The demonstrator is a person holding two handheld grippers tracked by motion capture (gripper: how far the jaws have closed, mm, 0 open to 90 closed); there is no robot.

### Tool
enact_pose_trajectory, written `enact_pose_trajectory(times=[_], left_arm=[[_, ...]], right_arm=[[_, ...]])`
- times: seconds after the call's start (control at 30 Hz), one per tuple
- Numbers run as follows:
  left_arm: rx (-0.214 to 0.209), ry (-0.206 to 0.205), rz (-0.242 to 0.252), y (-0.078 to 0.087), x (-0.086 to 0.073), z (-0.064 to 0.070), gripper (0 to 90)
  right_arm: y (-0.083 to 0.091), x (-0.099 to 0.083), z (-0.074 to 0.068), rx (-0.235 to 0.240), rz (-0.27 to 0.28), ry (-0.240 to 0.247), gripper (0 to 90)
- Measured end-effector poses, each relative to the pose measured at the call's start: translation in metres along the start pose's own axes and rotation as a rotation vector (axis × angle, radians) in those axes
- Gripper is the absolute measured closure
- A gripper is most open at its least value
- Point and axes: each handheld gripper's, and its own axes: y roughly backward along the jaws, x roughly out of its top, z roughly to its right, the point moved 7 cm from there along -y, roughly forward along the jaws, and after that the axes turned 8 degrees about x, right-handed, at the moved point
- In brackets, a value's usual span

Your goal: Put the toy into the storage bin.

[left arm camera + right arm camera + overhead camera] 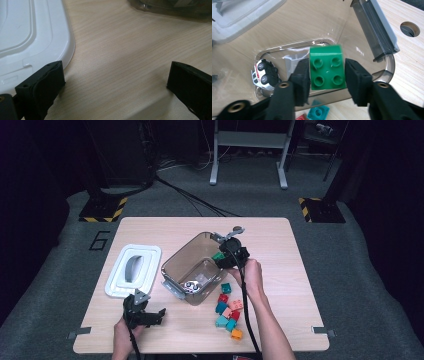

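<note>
My right gripper is shut on a green four-stud brick, held just above the open smoky-clear plastic bin. A white toy car lies on its side on the bin's floor. My left gripper rests low over the bare wood near the table's front left, open, with nothing between its jaws. The bin's white lid lies flat just beyond it.
Several loose bricks in teal, red, pink and orange lie on the table right of the bin's near corner; a teal one sits under my right gripper. A round hole is in the tabletop past the bin.
</note>
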Motion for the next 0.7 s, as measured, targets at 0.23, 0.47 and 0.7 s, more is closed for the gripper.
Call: enact_pose_trajectory(times=[0.23,0.47,0.7], left_arm=[[0.001,0.013,0.006,0.000,0.001,0.001,1.0],[-0.001,0.000,-0.001,0.000,0.000,0.000,1.0],[-0.002,0.000,0.000,0.000,0.000,0.000,1.0]], right_arm=[[0.018,-0.007,-0.001,0.016,0.063,-0.030,25.8],[0.036,-0.032,0.001,0.016,0.097,-0.066,14.9],[0.035,-0.069,0.009,0.009,0.097,-0.125,10.1]])
